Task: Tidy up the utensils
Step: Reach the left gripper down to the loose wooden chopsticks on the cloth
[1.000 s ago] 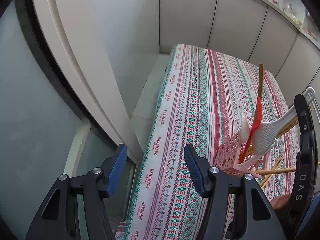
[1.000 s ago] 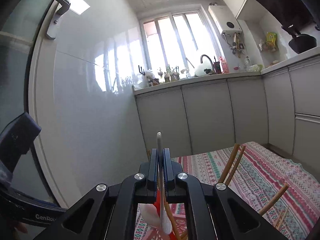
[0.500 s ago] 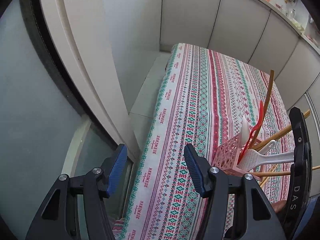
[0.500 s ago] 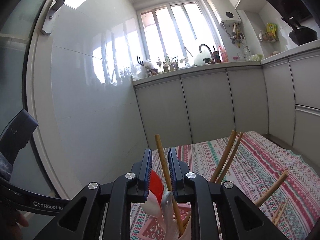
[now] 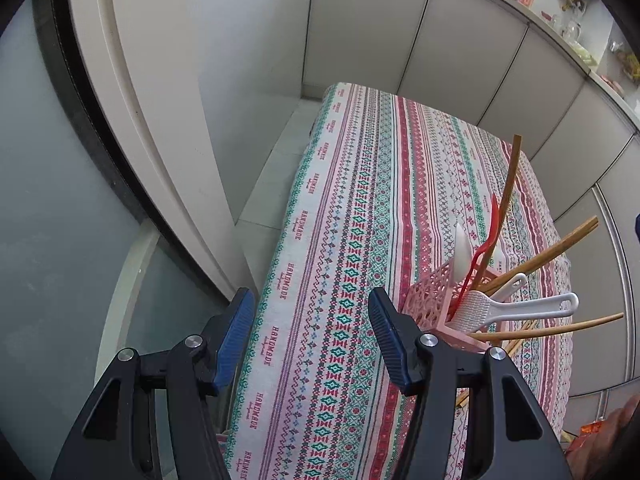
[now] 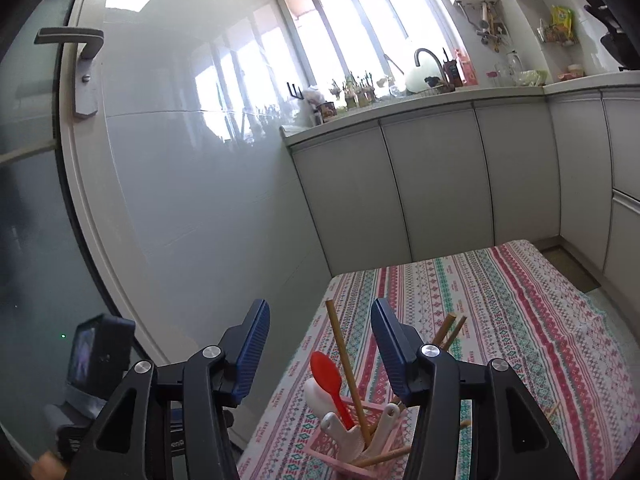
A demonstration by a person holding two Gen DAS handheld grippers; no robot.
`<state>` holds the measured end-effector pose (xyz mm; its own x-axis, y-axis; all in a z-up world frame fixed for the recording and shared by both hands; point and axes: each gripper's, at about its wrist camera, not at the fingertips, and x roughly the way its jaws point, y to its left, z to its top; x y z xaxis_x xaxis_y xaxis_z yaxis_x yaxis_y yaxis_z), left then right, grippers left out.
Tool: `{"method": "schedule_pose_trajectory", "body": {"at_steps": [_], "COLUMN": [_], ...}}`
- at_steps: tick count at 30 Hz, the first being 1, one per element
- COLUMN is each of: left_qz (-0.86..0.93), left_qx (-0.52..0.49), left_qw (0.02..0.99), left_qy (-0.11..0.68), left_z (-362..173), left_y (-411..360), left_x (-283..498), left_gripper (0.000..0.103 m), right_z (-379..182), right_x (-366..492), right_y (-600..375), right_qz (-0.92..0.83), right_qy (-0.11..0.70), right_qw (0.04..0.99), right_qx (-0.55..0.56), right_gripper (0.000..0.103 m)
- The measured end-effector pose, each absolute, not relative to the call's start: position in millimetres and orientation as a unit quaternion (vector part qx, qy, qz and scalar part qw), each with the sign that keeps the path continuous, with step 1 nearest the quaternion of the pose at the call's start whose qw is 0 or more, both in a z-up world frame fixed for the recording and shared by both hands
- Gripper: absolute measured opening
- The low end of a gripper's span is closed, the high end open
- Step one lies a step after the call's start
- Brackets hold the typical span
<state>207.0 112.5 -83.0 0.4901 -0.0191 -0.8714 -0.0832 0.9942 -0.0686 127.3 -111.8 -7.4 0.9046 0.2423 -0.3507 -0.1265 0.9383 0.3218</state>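
Opening right gripper (image 6: pixel 320 350) jaws above pink basket (image 6: pixel 320 446), nothing pinched between pads (wooden stick (image 6: pixel 345 364) stands in gap, untouched). Basket on striped tablecloth (image 5: pixel 360 200), holding red spoon (image 6: pixel 326 374), white scoops, chopsticks. Left gripper (image 5: pixel 310 338) agape, empty, at table edge.

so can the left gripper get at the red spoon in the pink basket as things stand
Probably yes. The left gripper is open and empty, the red spoon stands clear above the pink basket rim, though a wooden chopstick leans right beside it and crowds the grasp.
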Motion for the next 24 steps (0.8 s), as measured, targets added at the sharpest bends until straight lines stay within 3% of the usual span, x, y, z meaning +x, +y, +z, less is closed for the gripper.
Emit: {"method": "schedule_pose_trajectory", "body": {"at_steps": [10,24], "left_qz": [-0.055,-0.18], "left_qx": [-0.04,0.085], "left_qw": [0.85,0.808], "left_qy": [0.522,0.554], "left_z": [-79.7,-101.8], "left_y": [77.7,-22.5], "left_x": [185.2,135.4], "left_gripper": [0.062,0.062], "right_z": [11.7,-116.6], "right_x": [102.7,118.2], "right_y": [-188.8,-313.4], "right_qz": [0.054,-0.02], "right_qy": [0.321,0.53], "right_qw": [0.934,0.809], "right_qx": [0.143,0.255], "right_gripper": [0.074,0.078]}}
